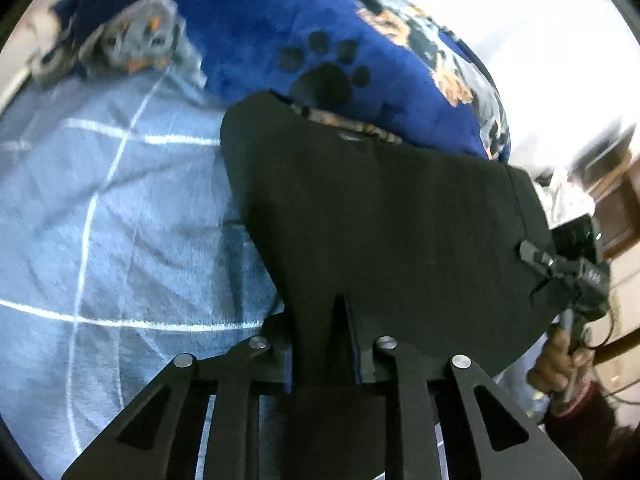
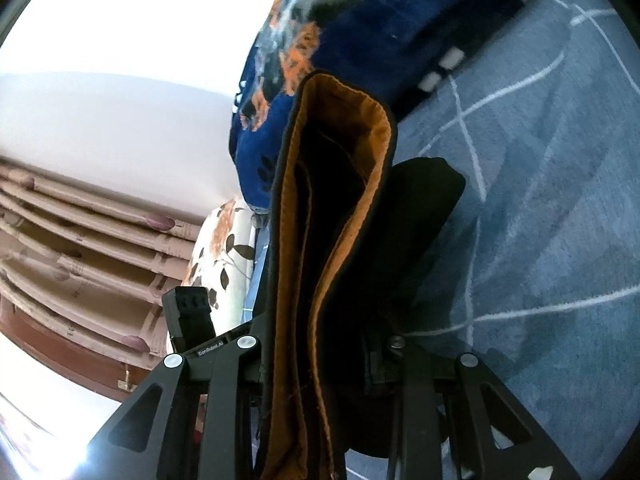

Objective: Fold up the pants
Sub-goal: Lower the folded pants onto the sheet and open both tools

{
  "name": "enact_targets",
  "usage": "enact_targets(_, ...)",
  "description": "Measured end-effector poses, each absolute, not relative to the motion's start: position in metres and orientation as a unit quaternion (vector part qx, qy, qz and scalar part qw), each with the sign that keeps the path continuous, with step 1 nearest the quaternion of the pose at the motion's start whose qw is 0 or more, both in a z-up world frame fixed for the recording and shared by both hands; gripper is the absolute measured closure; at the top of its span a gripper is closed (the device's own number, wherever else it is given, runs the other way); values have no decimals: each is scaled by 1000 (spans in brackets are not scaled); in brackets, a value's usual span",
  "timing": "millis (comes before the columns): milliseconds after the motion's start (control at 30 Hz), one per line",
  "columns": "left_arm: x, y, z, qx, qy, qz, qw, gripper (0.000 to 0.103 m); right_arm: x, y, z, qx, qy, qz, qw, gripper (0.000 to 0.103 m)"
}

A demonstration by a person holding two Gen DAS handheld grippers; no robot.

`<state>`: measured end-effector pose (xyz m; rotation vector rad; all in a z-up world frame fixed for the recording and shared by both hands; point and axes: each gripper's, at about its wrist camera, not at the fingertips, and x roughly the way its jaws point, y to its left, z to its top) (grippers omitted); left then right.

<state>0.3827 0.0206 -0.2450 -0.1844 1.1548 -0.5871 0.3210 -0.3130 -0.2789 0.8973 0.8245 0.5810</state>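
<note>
Black pants (image 1: 384,216) lie folded and partly lifted over a light blue bedcover with white lines (image 1: 100,220). A plush blue blanket with paw prints and dog faces (image 1: 304,32) is heaped just beyond the pants' far edge, touching it, and blocks the way farther on. A floral pillow (image 2: 224,248) and a pink curtain (image 2: 80,240) stand left in the right wrist view.

Left gripper (image 1: 340,344): jaws nearly together, clenched on the near edge of the pants; cloth covers the fingertips. Right gripper (image 2: 320,360): jaws clamped on a thick fold of the pants, orange-brown lining (image 2: 292,280) facing the camera, waistband opening upright. In the left view it shows at the pants' right edge, with the person's hand (image 1: 556,364) on its handle.

Open bedcover left of the pants in the left wrist view and right of them in the right wrist view.
</note>
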Motion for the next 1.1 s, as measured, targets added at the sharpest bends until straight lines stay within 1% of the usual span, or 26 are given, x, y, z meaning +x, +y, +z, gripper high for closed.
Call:
enact_targets(100, 385, 28, -228, -83, 515, -262, 812, 92, 323, -308, -272, 409, 370, 279, 786, 76)
enact_targets(200, 388, 38, -226, -96, 514, -242, 817, 92, 326, -303, -270, 400, 366, 288, 789, 76)
enact_targets(300, 383, 31, -236, -60, 521, -223, 822, 92, 332, -304, -281, 382, 386, 262, 798, 76)
enact_targets(367, 377, 22, -235, -26, 506, -213, 836, 86, 334, -308, -289, 382, 394, 248, 798, 76)
enact_targets(400, 375, 16, -234, -2, 497, -195, 845, 75, 335, -310, -292, 387, 396, 247, 796, 76)
enact_targets(433, 373, 13, -233, 17, 491, -175, 853, 54, 335, -312, -294, 389, 397, 244, 794, 75)
enact_targets(467, 372, 9, -232, 39, 484, -148, 862, 46, 334, -313, -295, 386, 400, 239, 796, 71)
enact_targets(500, 369, 5, -231, 62, 471, -128, 870, 40, 334, -314, -296, 380, 404, 229, 800, 67)
enact_targets(567, 364, 1, -230, 88, 454, -107, 880, 37, 334, -315, -298, 376, 408, 218, 803, 67)
enact_targets(600, 363, -2, -230, 95, 449, -98, 883, 32, 333, -316, -297, 376, 408, 213, 804, 66)
enact_targets(633, 361, 0, -229, 98, 445, -92, 885, 30, 330, -316, -296, 372, 409, 206, 807, 65)
enact_targets(667, 358, 1, -228, 102, 438, -86, 889, 30, 328, -315, -293, 363, 410, 196, 813, 61)
enact_targets(700, 354, 2, -225, 106, 432, -80, 892, 30, 326, -313, -289, 351, 409, 183, 822, 60)
enact_targets(800, 346, 3, -221, 121, 419, -52, 899, 24, 312, -306, -270, 302, 395, 129, 858, 60)
enact_targets(867, 340, 1, -216, 120, 405, -52, 905, 23, 301, -296, -254, 249, 382, 86, 886, 60)
enact_targets(933, 332, -1, -210, 122, 396, -47, 909, 17, 288, -290, -243, 215, 364, 58, 905, 60)
enact_targets(967, 329, -2, -208, 121, 392, -47, 911, 16, 280, -287, -237, 200, 349, 51, 914, 59)
enact_targets(1033, 324, -4, -205, 114, 386, -52, 914, 14, 266, -280, -227, 190, 329, 48, 924, 55)
enact_targets(1067, 322, -4, -204, 110, 386, -51, 915, 13, 262, -278, -225, 193, 324, 51, 925, 49)
enact_targets(1100, 320, -4, -203, 108, 386, -48, 915, 12, 256, -274, -225, 199, 322, 56, 924, 46)
